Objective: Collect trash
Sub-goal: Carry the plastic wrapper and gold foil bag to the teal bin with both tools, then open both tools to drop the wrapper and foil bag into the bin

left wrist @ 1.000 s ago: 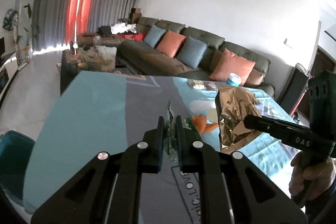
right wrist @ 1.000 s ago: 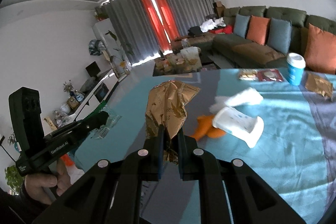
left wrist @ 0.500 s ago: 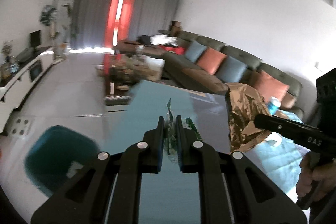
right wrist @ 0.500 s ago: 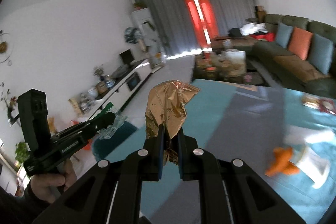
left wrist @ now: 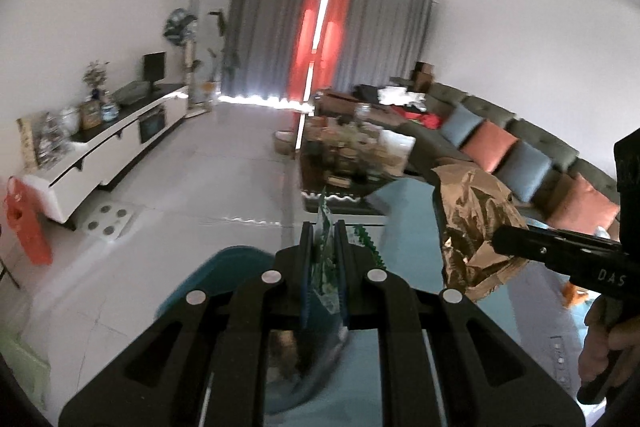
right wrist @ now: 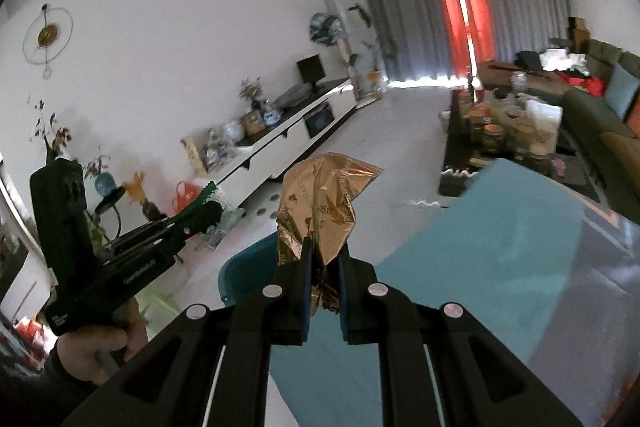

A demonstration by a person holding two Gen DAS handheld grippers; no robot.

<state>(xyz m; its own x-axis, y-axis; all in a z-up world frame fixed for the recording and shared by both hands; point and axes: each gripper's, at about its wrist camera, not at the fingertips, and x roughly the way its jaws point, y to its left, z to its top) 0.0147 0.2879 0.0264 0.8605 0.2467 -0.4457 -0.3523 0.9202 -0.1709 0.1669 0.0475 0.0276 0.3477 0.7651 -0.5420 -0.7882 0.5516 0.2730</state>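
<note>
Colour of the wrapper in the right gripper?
Crinkled metallic gold-bronze wrapper with small dark print, clamped in the right gripper; clearest in the right wrist view.

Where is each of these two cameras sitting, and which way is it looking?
Left wrist: on the left tool, looking along its fingers past a green wrapper into the room; the right tool and hand show.
Right wrist: on the right tool, looking past a gold wrapper; the left tool and hand show.
Both share the curtains, sofa and blue table.

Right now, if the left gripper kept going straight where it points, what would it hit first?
Probably the teal chair just below and ahead of the left gripper, or else bare floor beyond it; depth is unclear.
</note>
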